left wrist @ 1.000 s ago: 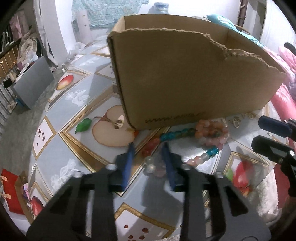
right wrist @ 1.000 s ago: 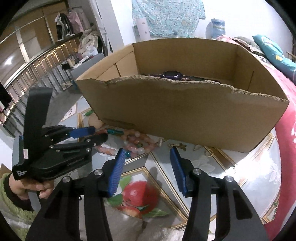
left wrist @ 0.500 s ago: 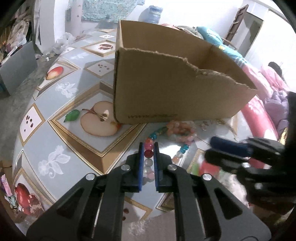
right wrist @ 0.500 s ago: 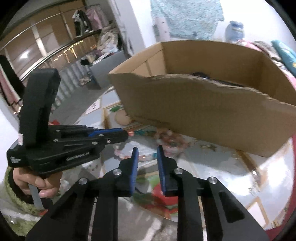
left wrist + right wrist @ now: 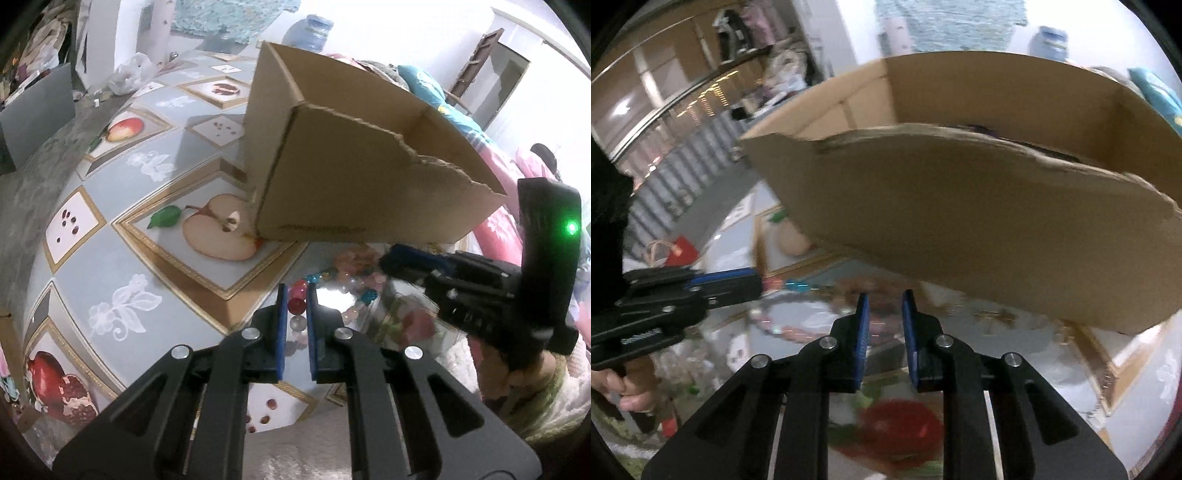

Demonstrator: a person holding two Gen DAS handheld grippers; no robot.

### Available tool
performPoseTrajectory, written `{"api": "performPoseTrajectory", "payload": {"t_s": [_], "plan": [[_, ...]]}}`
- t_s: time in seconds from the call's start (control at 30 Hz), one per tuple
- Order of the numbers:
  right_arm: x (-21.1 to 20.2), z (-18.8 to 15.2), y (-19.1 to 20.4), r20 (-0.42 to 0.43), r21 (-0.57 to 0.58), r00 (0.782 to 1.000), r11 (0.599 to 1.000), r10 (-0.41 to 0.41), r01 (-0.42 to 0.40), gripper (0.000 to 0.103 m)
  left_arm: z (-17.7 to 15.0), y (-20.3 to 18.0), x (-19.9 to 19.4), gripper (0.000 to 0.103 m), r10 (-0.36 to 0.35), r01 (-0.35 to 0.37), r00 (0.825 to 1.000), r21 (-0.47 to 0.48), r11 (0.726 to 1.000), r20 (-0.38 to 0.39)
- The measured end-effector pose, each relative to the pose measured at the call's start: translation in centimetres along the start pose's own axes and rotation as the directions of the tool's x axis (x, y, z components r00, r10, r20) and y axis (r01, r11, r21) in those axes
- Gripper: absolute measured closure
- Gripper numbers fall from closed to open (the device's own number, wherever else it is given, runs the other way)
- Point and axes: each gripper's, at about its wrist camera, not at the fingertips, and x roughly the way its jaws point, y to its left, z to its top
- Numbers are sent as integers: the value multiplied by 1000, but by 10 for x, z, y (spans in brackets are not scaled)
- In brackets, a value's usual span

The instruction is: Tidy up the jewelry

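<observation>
left claw clamped on the bead necklace trailing rightward over the table below the cardboard box, right claw nearly closed, apparently empty, just above it.

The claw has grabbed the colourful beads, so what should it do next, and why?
Probably lift them gently toward the cardboard box. The left claw is shut on the bead string, with a red bead pinched between its blue pads, while the rest of the string lies on the tablecloth in front of the open-topped box. The right claw looks narrowed beside the beads; the blur hides whether it grips them.
</observation>
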Motion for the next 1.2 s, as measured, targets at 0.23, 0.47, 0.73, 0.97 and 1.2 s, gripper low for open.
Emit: {"api": "performPoseTrajectory", "payload": {"t_s": [0.23, 0.47, 0.73, 0.97, 1.2], "plan": [[-6, 2, 21, 8, -80, 998, 995, 62, -61, 84, 1, 4, 3, 94, -36, 36, 999, -14, 999, -9], [22, 1, 52, -72, -279, 997, 960, -26, 5, 84, -3, 5, 15, 94, -20, 20, 999, -9, 1000, -33], [26, 6, 49, -78, -268, 995, 962, -69, 46, 93, -6, 3, 20, 94, 1, 0, 999, 5, 1000, -44], [3, 12, 6, -28, -42, 1000, 999, 12, -13, 93, -7, 4, 22, 94, 15, -14, 999, 14, 1000, -48], [-3, 4, -26, -32, 81, 999, 997, -6, 9, 92, -7, 6, 22, 94, 18, -18, 999, 10, 1000, -44]]}}
